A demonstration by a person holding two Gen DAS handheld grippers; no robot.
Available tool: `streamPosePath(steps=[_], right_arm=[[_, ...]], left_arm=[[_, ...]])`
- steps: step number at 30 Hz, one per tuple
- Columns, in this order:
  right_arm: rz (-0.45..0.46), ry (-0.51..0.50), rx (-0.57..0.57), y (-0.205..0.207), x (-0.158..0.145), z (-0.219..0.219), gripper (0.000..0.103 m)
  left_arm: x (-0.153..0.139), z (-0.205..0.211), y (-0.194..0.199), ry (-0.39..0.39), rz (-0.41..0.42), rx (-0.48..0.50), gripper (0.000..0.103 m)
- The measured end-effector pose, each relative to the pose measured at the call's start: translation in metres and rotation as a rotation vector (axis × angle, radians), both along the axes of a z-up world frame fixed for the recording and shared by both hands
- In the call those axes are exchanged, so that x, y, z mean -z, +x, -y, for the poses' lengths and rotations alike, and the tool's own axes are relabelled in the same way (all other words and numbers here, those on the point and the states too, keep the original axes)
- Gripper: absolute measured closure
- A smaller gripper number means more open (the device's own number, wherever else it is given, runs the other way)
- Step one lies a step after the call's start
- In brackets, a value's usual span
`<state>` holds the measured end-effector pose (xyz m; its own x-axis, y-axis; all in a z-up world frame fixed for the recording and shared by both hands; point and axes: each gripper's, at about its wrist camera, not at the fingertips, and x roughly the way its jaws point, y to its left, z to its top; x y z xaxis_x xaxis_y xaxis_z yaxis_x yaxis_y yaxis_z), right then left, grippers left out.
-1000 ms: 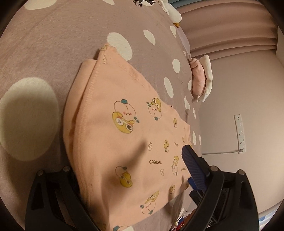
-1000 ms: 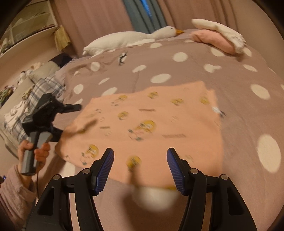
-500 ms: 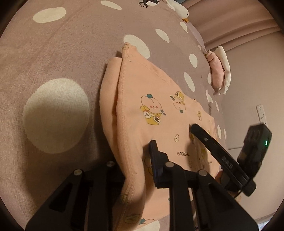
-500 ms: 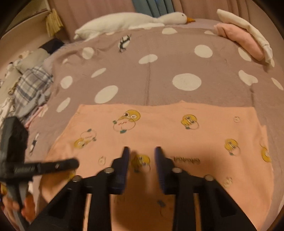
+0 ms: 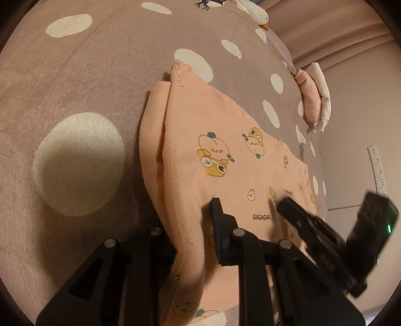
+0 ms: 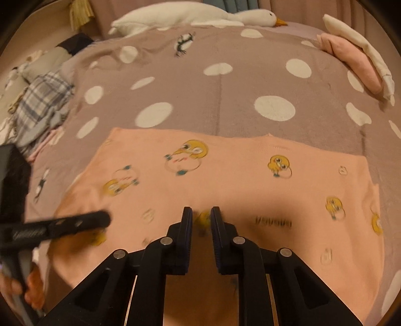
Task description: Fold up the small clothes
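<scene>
A small peach garment (image 5: 225,140) printed with yellow cartoon ducks lies on a mauve bedspread with white dots (image 5: 75,62). My left gripper (image 5: 193,220) is shut on its near hemmed edge, with cloth pinched between the fingers and draped over the left one. My right gripper (image 6: 201,218) is shut on the near edge of the same garment (image 6: 238,180), a narrow fold of cloth between its pads. Each gripper shows in the other's view: the right one at the lower right (image 5: 323,233), the left one at the left edge (image 6: 57,225).
A white goose plush (image 6: 195,15) lies along the far side of the bed. Folded pink and white clothes (image 6: 356,57) sit at the far right. A plaid garment pile (image 6: 42,100) lies at the left. A wall socket strip (image 5: 378,170) is on the right.
Both grippers were open a second ago, then came down onto the garment's near edge and shut on it. The right jaws have narrowed further.
</scene>
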<state>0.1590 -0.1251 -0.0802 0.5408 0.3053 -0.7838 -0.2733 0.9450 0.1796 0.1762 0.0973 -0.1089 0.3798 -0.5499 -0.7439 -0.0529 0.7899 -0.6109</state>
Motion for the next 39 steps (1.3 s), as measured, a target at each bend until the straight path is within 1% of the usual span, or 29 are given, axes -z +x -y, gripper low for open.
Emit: streamPosePath(steps=[3,6,8,10,12,14,17,19,21,23,24,25,27,29,31,32,34,35,39], right_arm=[[0.032,0.026,-0.013,-0.025,-0.005,0.005,0.084],[0.032,0.041,-0.02,-0.038,-0.002,0.008,0.084],[0.02,0.039,-0.029,-0.04,0.004,0.005,0.084],[0.004,0.025,-0.033,-0.046,0.013,0.002,0.084],[0.015,-0.013,-0.048,-0.052,0.021,-0.003,0.084],[0.022,-0.035,-0.058,-0.055,0.024,-0.006,0.084],[0.006,-0.027,-0.067,-0.056,0.023,-0.003,0.084],[0.005,0.02,-0.063,-0.058,0.016,0.006,0.084],[0.006,0.03,-0.051,-0.06,0.018,0.01,0.084],[-0.052,0.068,-0.079,-0.055,0.031,0.012,0.084],[-0.055,0.08,-0.083,-0.055,0.032,0.013,0.084],[-0.059,0.107,-0.089,-0.056,0.031,0.017,0.084],[-0.087,0.196,-0.077,-0.053,0.025,0.03,0.084],[-0.078,0.268,-0.039,-0.052,0.02,0.045,0.084],[-0.059,0.318,0.015,-0.052,0.015,0.061,0.083],[-0.054,0.345,0.041,-0.051,0.013,0.069,0.081],[-0.06,0.393,0.099,-0.049,0.011,0.085,0.07],[-0.058,0.406,0.123,-0.048,0.011,0.092,0.069],[-0.052,0.447,0.16,-0.049,0.01,0.106,0.069]], left_arm=[[-0.002,0.003,0.0,0.022,0.002,0.0,0.084],[-0.005,0.006,-0.001,0.049,0.006,0.001,0.084],[-0.007,0.009,-0.002,0.07,0.008,0.0,0.084],[-0.011,0.011,-0.003,0.082,0.01,0.002,0.084],[-0.017,0.015,-0.004,0.096,0.022,0.003,0.085],[-0.022,0.019,-0.005,0.101,0.032,0.007,0.085],[-0.032,0.028,-0.006,0.127,0.059,0.02,0.085],[-0.039,0.035,-0.008,0.151,0.08,0.035,0.085],[-0.043,0.043,-0.009,0.168,0.094,0.05,0.085],[-0.047,0.053,-0.01,0.179,0.105,0.068,0.085],[-0.05,0.058,-0.01,0.184,0.112,0.08,0.085],[-0.052,0.062,-0.011,0.189,0.119,0.09,0.085],[-0.057,0.072,-0.012,0.197,0.135,0.116,0.085],[-0.062,0.084,-0.014,0.216,0.154,0.144,0.084],[-0.064,0.092,-0.015,0.232,0.164,0.16,0.084],[-0.064,0.097,-0.015,0.24,0.167,0.169,0.084],[-0.065,0.107,-0.016,0.251,0.175,0.187,0.084],[-0.066,0.111,-0.016,0.253,0.177,0.195,0.084],[-0.068,0.134,-0.016,0.268,0.187,0.229,0.084]])
